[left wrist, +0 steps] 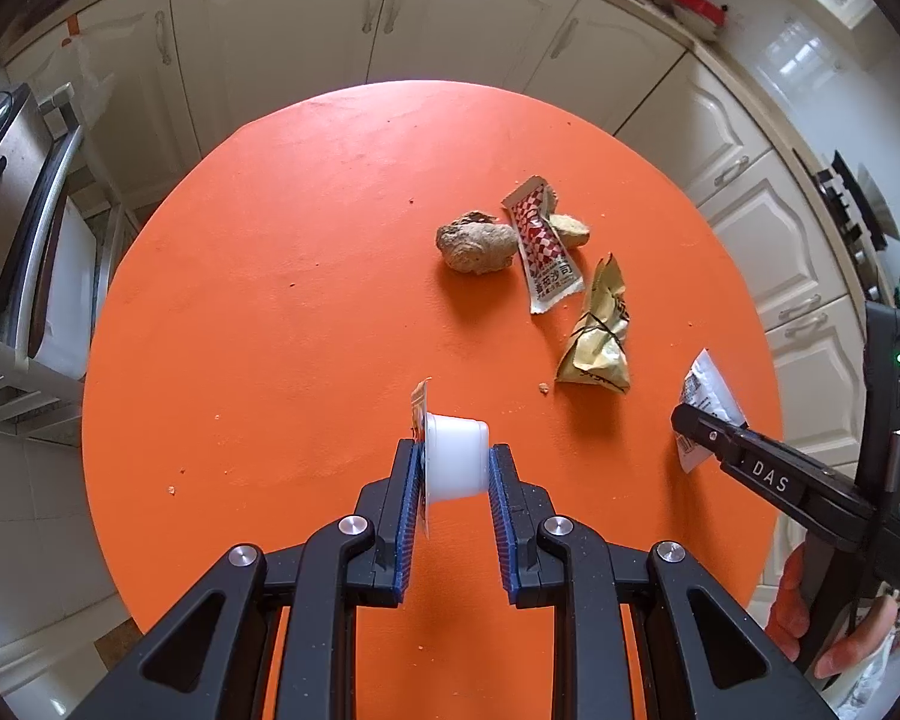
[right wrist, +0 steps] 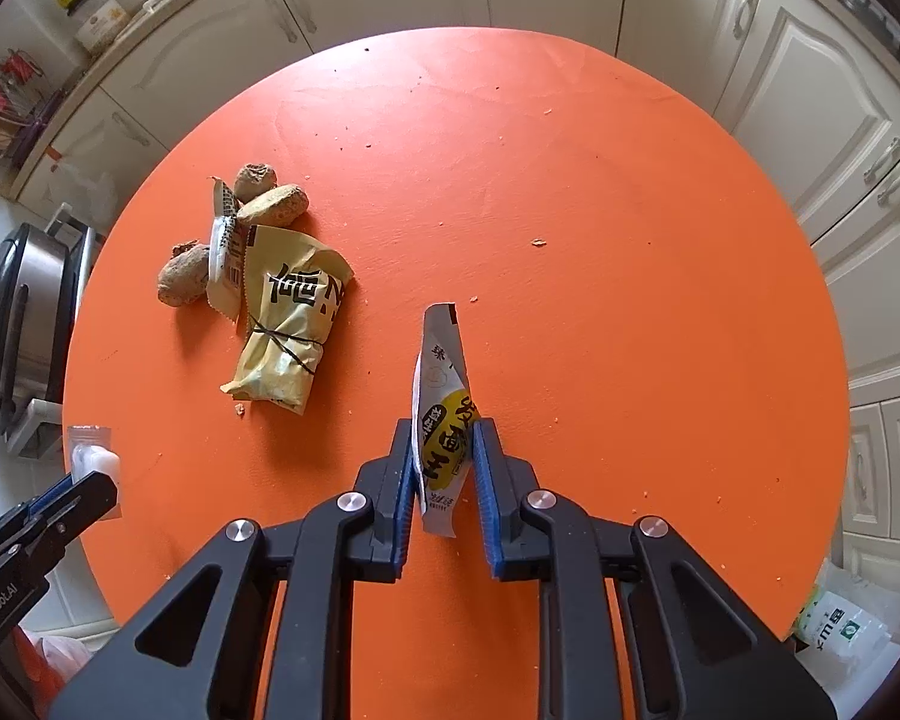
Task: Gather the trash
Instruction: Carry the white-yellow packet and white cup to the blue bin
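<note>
Both tongs pinch trash above the orange table (left wrist: 270, 300): left gripper (left wrist: 453, 468) squeezes a light, crushable white cup (left wrist: 456, 462); right gripper (right wrist: 444, 462) nips a limp, slippery wrapper (right wrist: 441, 420) mid-length, probably best held there.

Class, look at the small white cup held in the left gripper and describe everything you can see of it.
The small white cup is a little tub of translucent white plastic, lying on its side. Its peeled foil lid, printed yellow, hangs from the rim. The left gripper clamps it between blue pads, one on the rim side, one on the base, above the orange table.
</note>
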{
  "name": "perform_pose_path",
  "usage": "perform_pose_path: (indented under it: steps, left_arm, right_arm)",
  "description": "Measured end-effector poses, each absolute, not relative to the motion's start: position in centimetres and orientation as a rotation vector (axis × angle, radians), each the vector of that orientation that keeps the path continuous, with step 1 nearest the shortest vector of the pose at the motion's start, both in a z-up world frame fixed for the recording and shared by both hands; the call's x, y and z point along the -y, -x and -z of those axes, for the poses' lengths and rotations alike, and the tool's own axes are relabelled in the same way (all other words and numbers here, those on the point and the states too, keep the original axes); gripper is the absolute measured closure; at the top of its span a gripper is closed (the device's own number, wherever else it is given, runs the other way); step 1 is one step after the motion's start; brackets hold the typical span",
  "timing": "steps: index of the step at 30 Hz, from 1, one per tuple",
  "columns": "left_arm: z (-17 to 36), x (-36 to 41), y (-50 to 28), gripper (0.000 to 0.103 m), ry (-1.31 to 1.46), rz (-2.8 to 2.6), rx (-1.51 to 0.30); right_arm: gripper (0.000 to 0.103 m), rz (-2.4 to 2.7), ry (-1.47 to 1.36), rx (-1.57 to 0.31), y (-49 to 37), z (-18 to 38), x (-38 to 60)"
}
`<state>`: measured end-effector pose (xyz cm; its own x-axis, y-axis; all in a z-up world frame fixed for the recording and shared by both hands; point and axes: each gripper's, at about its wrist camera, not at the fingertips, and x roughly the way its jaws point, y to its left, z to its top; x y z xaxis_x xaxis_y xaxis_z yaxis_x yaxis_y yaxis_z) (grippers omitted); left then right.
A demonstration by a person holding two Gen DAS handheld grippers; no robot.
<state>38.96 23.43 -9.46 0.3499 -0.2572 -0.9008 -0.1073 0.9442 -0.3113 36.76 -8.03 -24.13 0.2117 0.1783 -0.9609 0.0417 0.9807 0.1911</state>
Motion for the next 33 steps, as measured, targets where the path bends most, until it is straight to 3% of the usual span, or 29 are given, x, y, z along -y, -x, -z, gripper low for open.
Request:
perform_pose_path:
  steps: [12, 33]
  left_arm:
    - [7.4, -15.6, -39.0, 0.084, 0.21, 0.211, -1.201]
    - [8.9, 13.7, -37.4, 0.084, -0.249, 0.525, -1.218]
  right_arm:
    - [0.085, -0.081, -0.276, -1.285, -32.4, 21.2, 13.9]
    - [0.085, 0.293, -0.588, -1.173, -18.2, 21.7, 36.1]
